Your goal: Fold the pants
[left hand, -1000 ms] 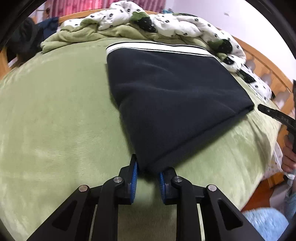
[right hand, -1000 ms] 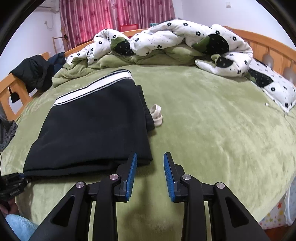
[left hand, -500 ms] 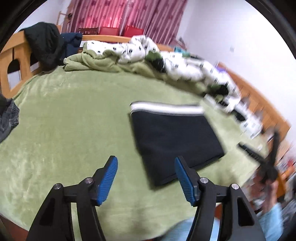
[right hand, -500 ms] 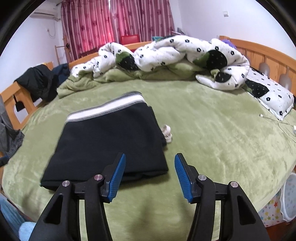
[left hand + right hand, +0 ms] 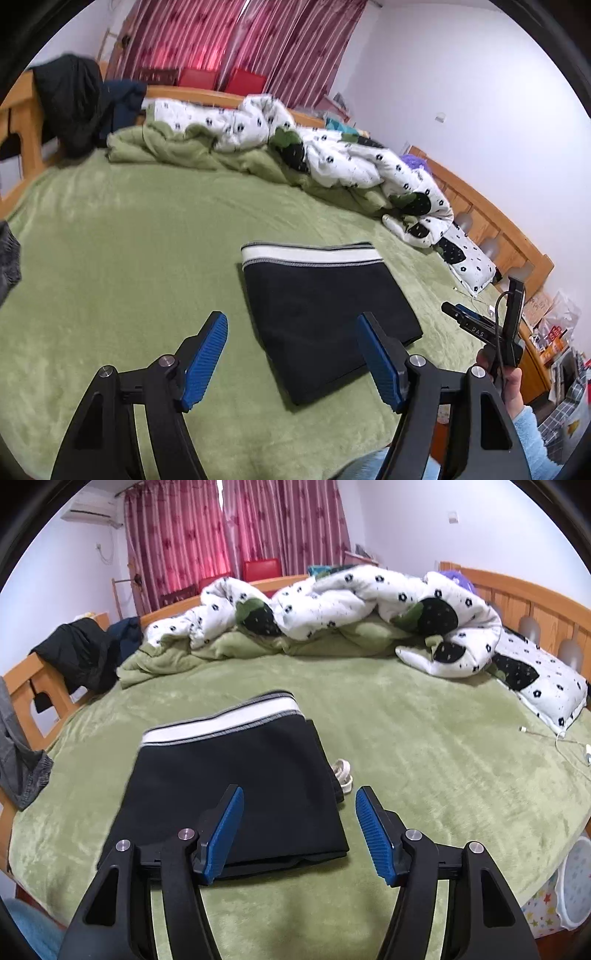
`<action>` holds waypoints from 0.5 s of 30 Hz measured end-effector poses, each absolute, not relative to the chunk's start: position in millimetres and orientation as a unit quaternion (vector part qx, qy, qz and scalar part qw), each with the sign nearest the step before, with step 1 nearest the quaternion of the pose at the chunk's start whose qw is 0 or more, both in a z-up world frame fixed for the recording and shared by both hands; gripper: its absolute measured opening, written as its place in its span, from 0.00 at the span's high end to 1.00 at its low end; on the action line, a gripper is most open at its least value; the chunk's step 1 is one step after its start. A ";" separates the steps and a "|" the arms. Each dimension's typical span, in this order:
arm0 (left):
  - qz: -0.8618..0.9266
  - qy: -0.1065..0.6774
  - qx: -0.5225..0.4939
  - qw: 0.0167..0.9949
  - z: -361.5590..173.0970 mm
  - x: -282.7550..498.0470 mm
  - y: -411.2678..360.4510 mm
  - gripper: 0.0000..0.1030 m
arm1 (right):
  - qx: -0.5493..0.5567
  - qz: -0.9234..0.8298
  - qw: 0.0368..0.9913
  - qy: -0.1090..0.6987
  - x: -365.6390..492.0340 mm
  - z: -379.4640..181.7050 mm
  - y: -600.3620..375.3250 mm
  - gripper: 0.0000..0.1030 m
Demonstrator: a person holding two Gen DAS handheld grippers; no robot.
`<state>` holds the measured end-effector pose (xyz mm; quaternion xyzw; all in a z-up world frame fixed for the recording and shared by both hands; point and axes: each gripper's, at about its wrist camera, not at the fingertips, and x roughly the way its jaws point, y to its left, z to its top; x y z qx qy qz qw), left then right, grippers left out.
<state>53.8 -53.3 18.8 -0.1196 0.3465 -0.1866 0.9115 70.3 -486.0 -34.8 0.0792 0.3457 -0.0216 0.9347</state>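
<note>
The pants (image 5: 321, 314) lie folded into a flat black rectangle on the green blanket (image 5: 129, 258), white waistband (image 5: 312, 254) at the far edge, toward twelve o'clock. In the left wrist view the left gripper (image 5: 291, 360) is up off the bed, jaws spread wide, blue pads (image 5: 205, 360) bare, gripping nothing at all. The pants sit between its fingers in the frame, nearest corner pointing toward six o'clock, no contact with either pad. Out at three o'clock, the right gripper (image 5: 480, 328) shows side-on in the person's hand (image 5: 508, 380), off the right edge of the pants.

Over to the right wrist view: the right gripper (image 5: 299, 834) is also wide open and holding nothing, hanging above the near right corner of the pants (image 5: 229, 794). Its left pad (image 5: 223, 834) crosses in front of the black cloth; whether it touches is hard to judge. The right pad is over bare blanket (image 5: 443, 757). Just beside the pants' right edge, at about one o'clock from the gripper, lies a small pale cord end (image 5: 343, 771). The waistband (image 5: 221, 723) runs across at eleven o'clock. Along the far side a rumpled white quilt (image 5: 332, 602) is heaped, a dark jacket (image 5: 81, 653) hangs on the wooden frame at ten o'clock, and a white cable (image 5: 561, 738) trails at three o'clock.
</note>
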 end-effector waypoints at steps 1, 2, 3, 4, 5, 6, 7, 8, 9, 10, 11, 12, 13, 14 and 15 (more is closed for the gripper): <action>-0.185 0.354 -0.122 0.909 11.4 62.6 -54.7 0.32 | 0.086 -0.022 0.931 0.353 78.0 -40.6 -488.5 0.40; -0.185 0.361 -0.123 0.906 3.8 70.9 -56.8 0.32 | 0.092 -0.021 0.928 0.360 84.0 -45.5 -490.5 0.39; -0.185 0.370 -0.123 0.902 -7.1 82.9 -60.1 0.32 | 0.099 -0.019 0.925 0.366 91.2 -50.5 -492.7 0.39; -0.186 0.378 -0.124 0.898 -16.7 92.8 -62.9 0.32 | 0.104 -0.016 0.922 0.372 99.3 -55.6 -494.9 0.38; -0.188 0.384 -0.127 0.895 -25.8 100.7 -65.1 0.32 | 0.106 -0.015 0.920 0.376 107.4 -60.6 -496.5 0.38; -0.193 0.396 -0.133 0.888 -40.2 113.5 -68.7 0.32 | 0.106 -0.015 0.919 0.381 114.3 -65.5 -496.2 0.38; -0.196 0.405 -0.138 0.882 -50.0 122.0 -71.3 0.32 | 0.102 -0.016 0.917 0.385 121.9 -69.9 -496.8 0.38; -0.201 0.421 -0.146 0.872 -66.3 136.3 -76.1 0.32 | 0.098 -0.018 0.916 0.389 129.2 -73.9 -496.5 0.38; -0.205 0.429 -0.151 0.867 -76.8 143.4 -78.5 0.32 | 0.091 -0.019 0.914 0.394 139.3 -79.0 -496.5 0.38; -0.208 0.439 -0.156 0.860 -89.8 152.2 -82.0 0.32 | 0.084 -0.022 0.914 0.397 147.9 -83.0 -496.8 0.38; -0.209 0.447 -0.158 0.855 -100.7 159.8 -85.3 0.32 | 0.077 -0.024 0.913 0.399 157.5 -87.0 -497.2 0.38; -0.210 0.454 -0.158 0.851 -112.3 167.3 -89.1 0.32 | 0.075 -0.024 0.913 0.400 164.2 -89.6 -497.7 0.38; -0.212 0.458 -0.161 0.848 -122.8 173.6 -91.9 0.32 | 0.073 -0.021 0.913 0.400 172.5 -93.1 -498.3 0.38; -0.217 0.461 -0.168 0.844 -133.4 181.1 -94.3 0.32 | 0.073 -0.015 0.912 0.404 181.0 -96.8 -498.9 0.38; -0.221 0.463 -0.173 0.841 -139.8 186.1 -94.5 0.32 | 0.073 -0.009 0.908 0.412 192.2 -101.8 -499.4 0.38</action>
